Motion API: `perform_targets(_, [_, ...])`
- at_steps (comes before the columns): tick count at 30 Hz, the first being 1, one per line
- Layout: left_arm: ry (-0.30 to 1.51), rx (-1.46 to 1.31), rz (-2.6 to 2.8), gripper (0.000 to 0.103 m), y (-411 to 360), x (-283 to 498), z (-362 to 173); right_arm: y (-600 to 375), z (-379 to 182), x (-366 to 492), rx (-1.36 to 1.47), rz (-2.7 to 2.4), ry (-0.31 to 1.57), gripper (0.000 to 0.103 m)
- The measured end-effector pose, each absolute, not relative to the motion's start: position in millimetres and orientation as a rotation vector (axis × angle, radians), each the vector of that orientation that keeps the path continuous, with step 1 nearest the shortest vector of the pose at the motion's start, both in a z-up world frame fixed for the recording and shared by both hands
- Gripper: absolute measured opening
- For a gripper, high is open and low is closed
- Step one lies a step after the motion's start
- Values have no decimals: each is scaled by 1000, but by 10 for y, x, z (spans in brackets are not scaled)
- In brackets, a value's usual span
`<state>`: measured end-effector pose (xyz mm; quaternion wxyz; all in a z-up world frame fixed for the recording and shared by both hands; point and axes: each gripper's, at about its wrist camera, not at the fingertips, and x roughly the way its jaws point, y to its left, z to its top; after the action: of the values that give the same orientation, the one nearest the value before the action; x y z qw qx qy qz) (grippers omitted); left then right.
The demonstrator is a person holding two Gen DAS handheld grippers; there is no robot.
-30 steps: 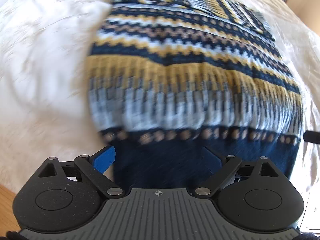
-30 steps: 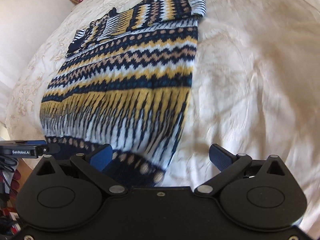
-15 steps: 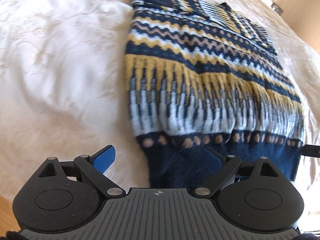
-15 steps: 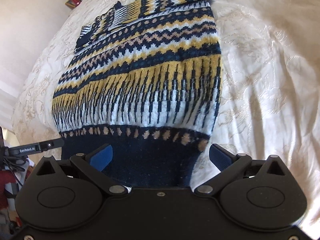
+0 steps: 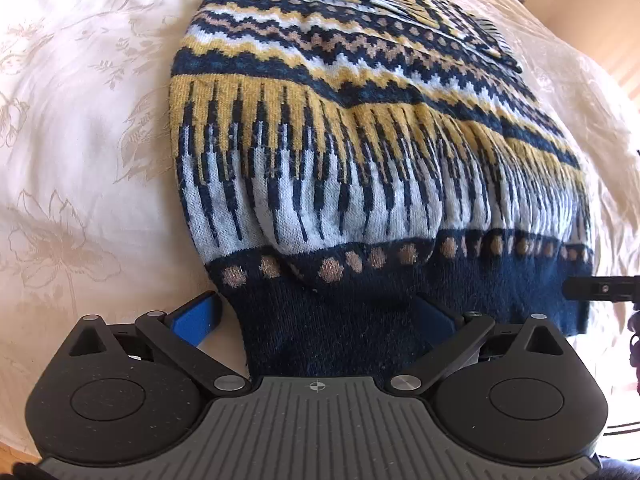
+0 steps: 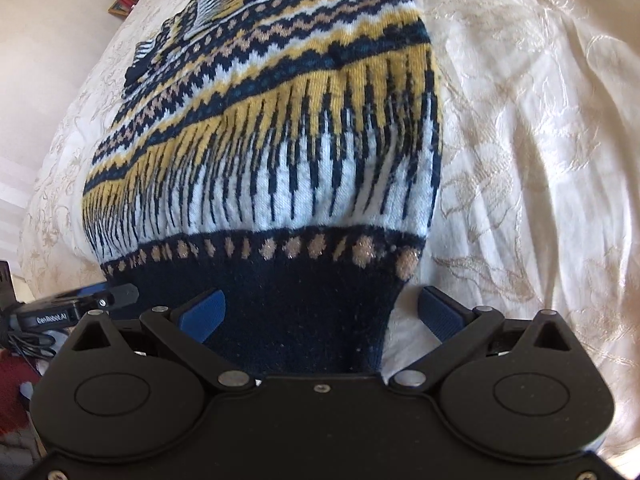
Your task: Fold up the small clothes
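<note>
Cream bedspread (image 5: 72,128) lies bare to the left of the sweater (image 5: 360,128) and to its right (image 6: 540,140). The patterned knit lies flat on the bed, its navy hem (image 5: 332,332) between the spread-apart fingers of the left tool (image 5: 316,316) and right tool (image 6: 320,312). Both tools have moved closer since a second ago, the hem now deeper between the fingers.

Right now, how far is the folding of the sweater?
Early. Done: the sweater lies flat on the bedspread, sleeves apparently folded in near its far end. In hand: the left gripper and right gripper stand open around the navy hem, one at each corner. Left: closing on it and folding it over.
</note>
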<state>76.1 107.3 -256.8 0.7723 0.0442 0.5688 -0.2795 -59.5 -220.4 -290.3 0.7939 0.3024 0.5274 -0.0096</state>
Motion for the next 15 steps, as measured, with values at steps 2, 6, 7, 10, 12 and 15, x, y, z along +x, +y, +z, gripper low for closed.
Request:
perform_targets(2, [1221, 108, -604, 102, 1069, 735, -2572, -2159, -2917, -613, 613, -7, 1122, 103])
perform_targets(6, [1203, 156, -604, 102, 1019, 690, -2584, -2117, -2920, -681, 578, 4, 1082, 103])
perform_targets(7, [1200, 181, -608, 102, 1001, 676, -2585, -2111, -2925, -703, 578, 3, 1070, 103])
perform_targets(10, [1192, 242, -622, 102, 963, 640, -2594, -2102, -2930, -737, 568, 4, 1050, 103])
perform_targets(12, [1200, 242, -633, 101, 972, 651, -2585, -2087, -2921, -730, 551, 10, 1059, 103])
perform_targets(15, [1215, 180, -627, 90, 1060, 699, -2551, -2082, -2903, -696, 540, 28, 1094, 103])
